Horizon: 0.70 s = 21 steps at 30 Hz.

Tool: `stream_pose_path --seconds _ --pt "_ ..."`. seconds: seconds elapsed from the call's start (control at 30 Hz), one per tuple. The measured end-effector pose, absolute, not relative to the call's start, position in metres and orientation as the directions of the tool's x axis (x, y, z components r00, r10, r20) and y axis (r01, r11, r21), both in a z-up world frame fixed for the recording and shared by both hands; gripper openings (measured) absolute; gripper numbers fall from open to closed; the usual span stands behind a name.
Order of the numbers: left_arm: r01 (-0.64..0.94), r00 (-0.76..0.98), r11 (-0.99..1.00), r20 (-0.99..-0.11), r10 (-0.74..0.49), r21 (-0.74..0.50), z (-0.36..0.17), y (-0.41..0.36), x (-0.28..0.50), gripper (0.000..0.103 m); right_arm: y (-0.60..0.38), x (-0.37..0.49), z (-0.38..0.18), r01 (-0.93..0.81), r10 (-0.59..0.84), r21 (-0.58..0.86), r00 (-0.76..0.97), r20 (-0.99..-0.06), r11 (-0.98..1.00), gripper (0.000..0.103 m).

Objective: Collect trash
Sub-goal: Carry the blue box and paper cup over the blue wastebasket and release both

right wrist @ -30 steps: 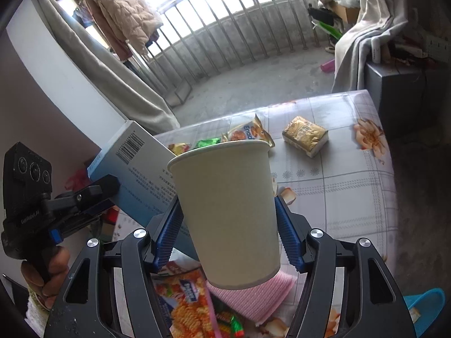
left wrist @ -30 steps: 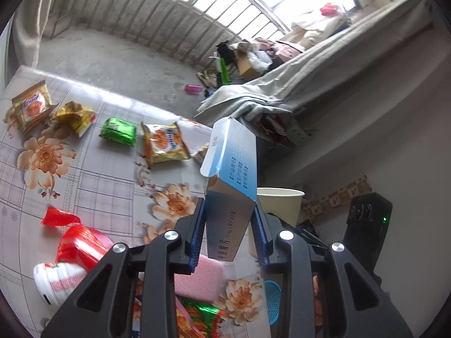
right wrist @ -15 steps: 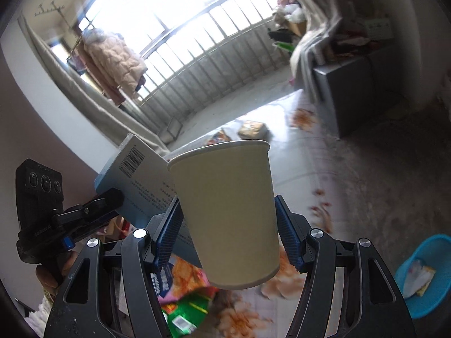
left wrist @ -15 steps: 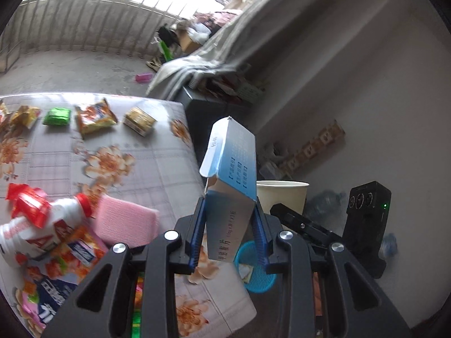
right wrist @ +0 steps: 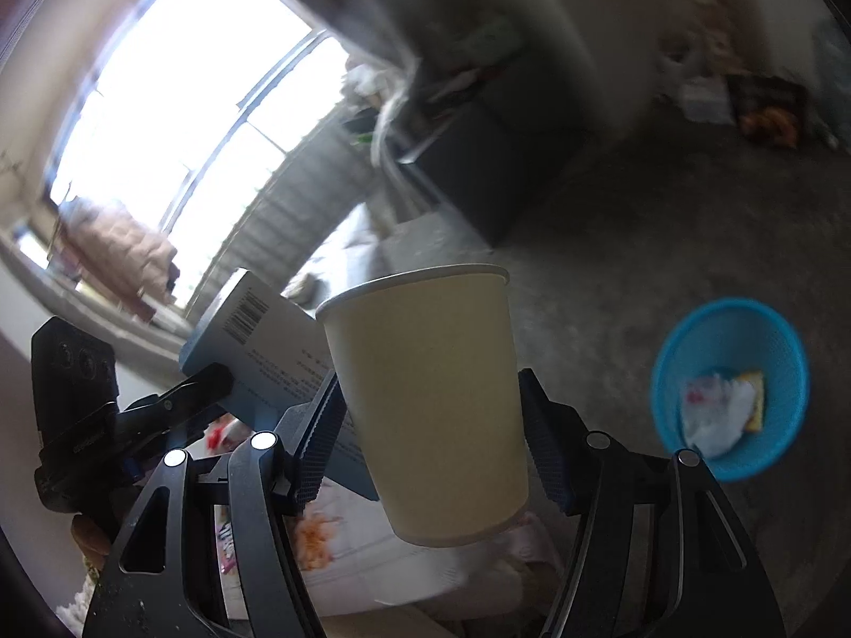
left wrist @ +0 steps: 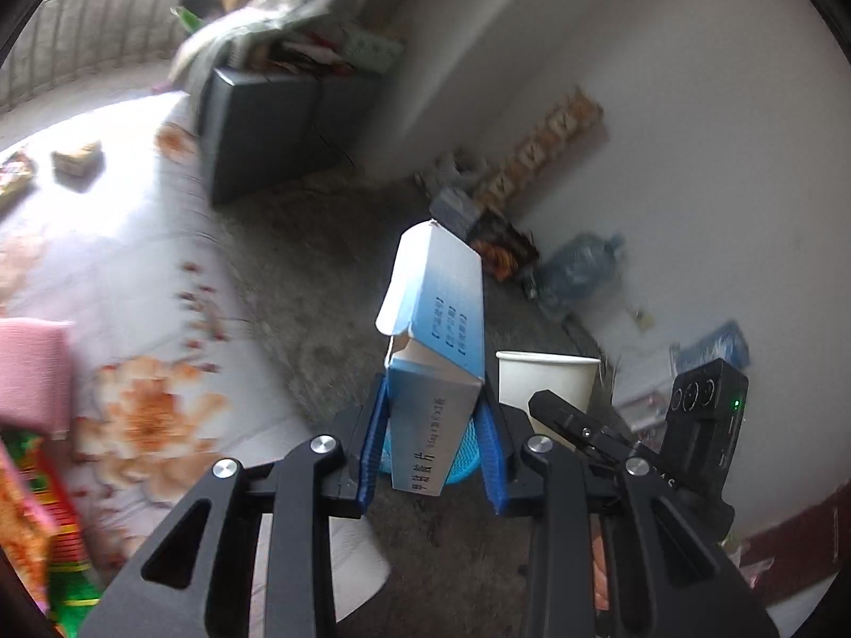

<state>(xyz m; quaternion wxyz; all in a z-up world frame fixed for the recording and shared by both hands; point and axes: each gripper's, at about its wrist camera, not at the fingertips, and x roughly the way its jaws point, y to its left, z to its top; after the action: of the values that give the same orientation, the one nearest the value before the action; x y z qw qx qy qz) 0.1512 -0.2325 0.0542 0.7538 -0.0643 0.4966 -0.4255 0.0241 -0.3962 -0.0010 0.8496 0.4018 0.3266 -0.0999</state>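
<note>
My left gripper [left wrist: 432,452] is shut on a blue and white carton [left wrist: 441,340] that stands upright between the blue pads. My right gripper [right wrist: 431,441] is shut on a cream paper cup [right wrist: 425,399], rim up. In the left wrist view the paper cup [left wrist: 548,380] shows just right of the carton, and in the right wrist view the carton [right wrist: 266,345] sits left of the cup. A blue mesh bin [right wrist: 728,383] with some wrappers in it stands on the floor at the right; a sliver of the bin [left wrist: 460,457] shows behind the carton.
The floral-cloth table [left wrist: 106,244] lies to the left, with a pink pad [left wrist: 32,367] and snack packets [left wrist: 37,505] on it. A dark cabinet [left wrist: 266,122], a big water bottle [left wrist: 580,266] and clutter stand by the wall. The grey floor [right wrist: 665,223] surrounds the bin.
Both grippers have swung right, away from the table and out over the floor, still holding the carton and the cup. The blue bin has grown larger and nearer in the right wrist view.
</note>
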Motion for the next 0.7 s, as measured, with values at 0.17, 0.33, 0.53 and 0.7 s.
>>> stream_pose_path --seconds 0.17,0.33,0.53,0.7 --pt "0.6 0.084 0.634 -0.749 -0.657 -0.489 0.013 -0.3 0.143 0.03 -0.437 -0.01 -0.049 0.545 0.045 0.647 0.746 -0.665 0.534 0.061" --pt "0.612 0.026 0.637 -0.793 -0.609 -0.469 -0.028 -0.36 0.141 0.03 -0.469 -0.032 -0.088 0.621 0.011 0.66 0.725 -0.689 0.423 0.061" --pt "0.595 -0.027 0.633 -0.799 -0.6 -0.495 -0.064 -0.414 0.144 0.034 -0.51 -0.044 -0.135 0.684 -0.039 0.674 0.71 -0.703 0.279 0.067" --pt "0.556 -0.054 0.686 -0.844 -0.534 -0.469 -0.092 -0.425 0.147 0.06 -0.539 -0.053 -0.206 0.765 -0.018 0.634 0.64 -0.768 0.116 0.078"
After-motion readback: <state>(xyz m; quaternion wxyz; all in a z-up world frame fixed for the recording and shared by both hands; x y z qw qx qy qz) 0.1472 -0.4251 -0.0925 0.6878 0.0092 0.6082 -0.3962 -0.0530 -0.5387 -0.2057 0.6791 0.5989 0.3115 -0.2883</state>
